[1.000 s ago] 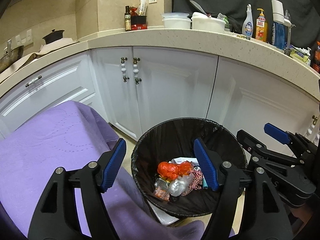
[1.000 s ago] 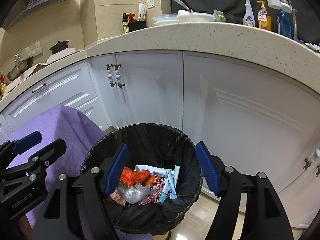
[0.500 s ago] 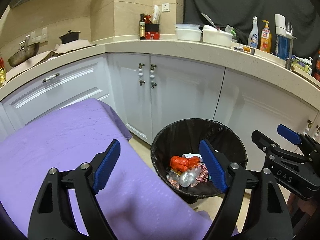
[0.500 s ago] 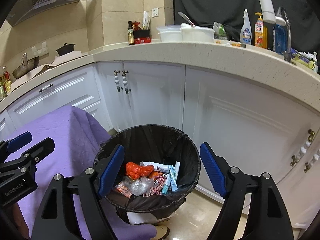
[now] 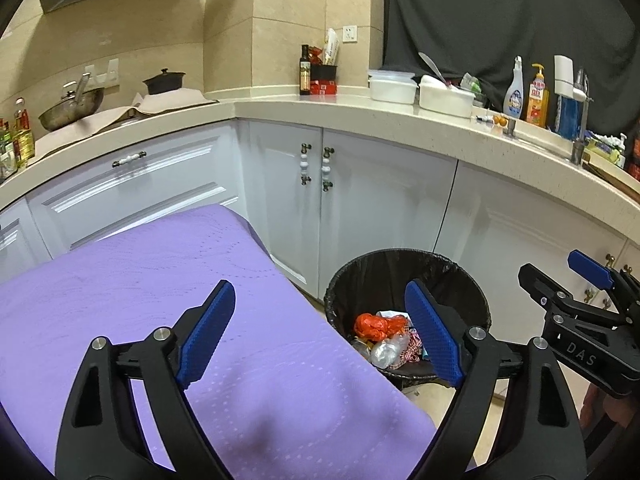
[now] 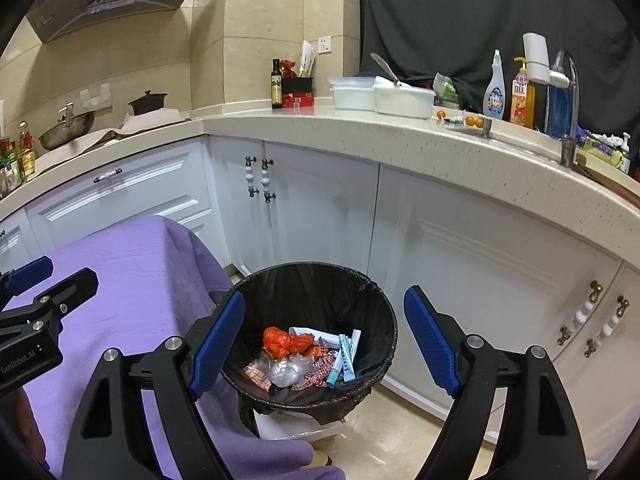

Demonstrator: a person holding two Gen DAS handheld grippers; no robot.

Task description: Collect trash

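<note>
The left gripper [image 5: 320,336] has its jaws opening, wide apart, with nothing between the blue pads. The right gripper [image 6: 324,344] is likewise opening and empty.

Landmark: the bin [image 6: 320,276], a round container lined with a black bag, standing on the floor in front of the white cabinets [image 6: 320,216]. The left gripper hangs above the purple tabletop [image 5: 140,280], just beside the bin. The right gripper hangs above the bin's near rim.

Collected trash lies at the bottom of the bin: an orange wrapper [image 6: 284,340], a clear plastic bag [image 6: 288,368], a checked scrap [image 6: 316,376] and a light blue tube [image 6: 340,360]. The visible part of the purple tabletop beside the bin carries no trash.

Judged step: withdrawal after a deposit. To do it well, keep both grippers clear of the liner so the bag edge is not dragged off the rim. Confirm nothing clings to the pads. Check the tabletop areas outside both views before treating collection as complete.
</note>
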